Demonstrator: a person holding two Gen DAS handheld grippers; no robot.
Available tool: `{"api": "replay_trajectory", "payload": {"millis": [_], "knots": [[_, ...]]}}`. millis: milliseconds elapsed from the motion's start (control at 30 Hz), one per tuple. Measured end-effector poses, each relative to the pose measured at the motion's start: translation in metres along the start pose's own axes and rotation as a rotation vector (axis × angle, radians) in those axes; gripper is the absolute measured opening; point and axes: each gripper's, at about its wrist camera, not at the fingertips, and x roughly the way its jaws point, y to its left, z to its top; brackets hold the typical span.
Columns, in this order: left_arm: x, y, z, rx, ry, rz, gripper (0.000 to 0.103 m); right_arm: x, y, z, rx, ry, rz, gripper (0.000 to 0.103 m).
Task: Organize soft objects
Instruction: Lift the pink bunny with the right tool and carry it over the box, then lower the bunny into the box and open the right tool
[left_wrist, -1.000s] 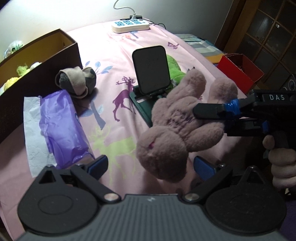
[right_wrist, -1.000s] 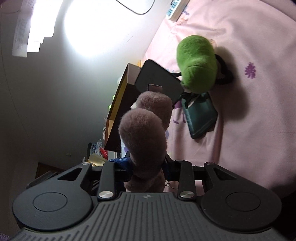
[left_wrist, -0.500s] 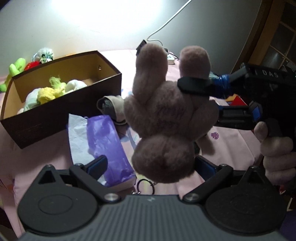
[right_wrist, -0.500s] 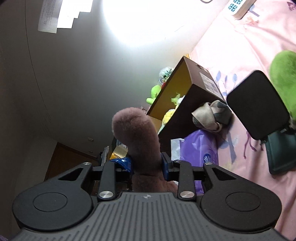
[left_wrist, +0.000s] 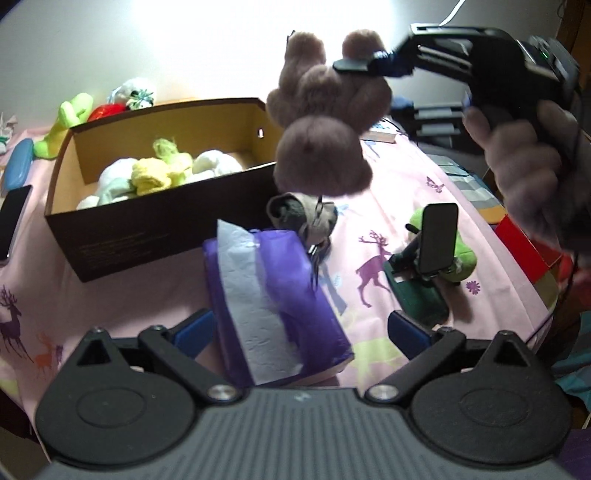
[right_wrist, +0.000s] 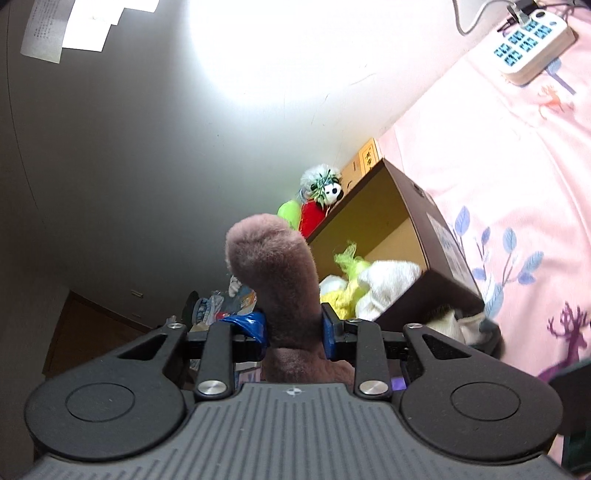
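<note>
Two grippers are in view, and we read them from left to right. The left gripper (left_wrist: 299, 328) has its blue-padded jaws wide apart with nothing pressed between them; a purple plastic pack of white tissues (left_wrist: 273, 299) lies in the gap, just ahead of the left pad. Beyond the left jaw sits the dark brown cardboard box (left_wrist: 155, 229), open-topped, with white, yellow and green soft toys (left_wrist: 155, 173) inside.

Further right and above the jaw line hangs the mauve plush rabbit (left_wrist: 321, 122). Its long axis runs upright, ears up and round head down, over the box's right end. The right gripper (right_wrist: 293, 328), in a hand (left_wrist: 532, 166), is clamped on one ear (right_wrist: 275, 273), which stands up between its pads.

Ahead of the left gripper's right jaw a black phone (left_wrist: 437, 236) stands on a dark green stand (left_wrist: 417, 295).

We can read no writing on anything.
</note>
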Motion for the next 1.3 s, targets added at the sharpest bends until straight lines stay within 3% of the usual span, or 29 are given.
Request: {"api": "replay_trajectory", "payload": {"millis": [333, 467, 700, 867, 1000, 1300], "knots": [[-0.008, 0.044, -0.008, -0.058, 0.001, 0.041, 0.1, 0.065, 0.022, 0.051, -0.166, -0.09, -0.17, 0.011], [-0.01, 0.058, -0.013, -0.085, 0.007, 0.062, 0.1, 0.091, 0.019, 0.056, -0.193, -0.074, -0.227, 0.011], [-0.01, 0.078, -0.015, -0.127, 0.015, 0.089, 0.1, 0.148, 0.012, 0.052, -0.346, -0.031, -0.406, 0.011], [-0.007, 0.087, -0.015, -0.147, 0.025, 0.101, 0.1, 0.177, 0.002, 0.046, -0.407, 0.003, -0.47, 0.014], [-0.004, 0.092, -0.014, -0.157, 0.031, 0.11, 0.1, 0.182, -0.003, 0.053, -0.412, -0.004, -0.539, 0.016], [0.017, 0.094, -0.002, -0.181, 0.081, 0.155, 0.1, 0.155, 0.01, 0.047, -0.411, -0.048, -0.513, 0.015]]}}
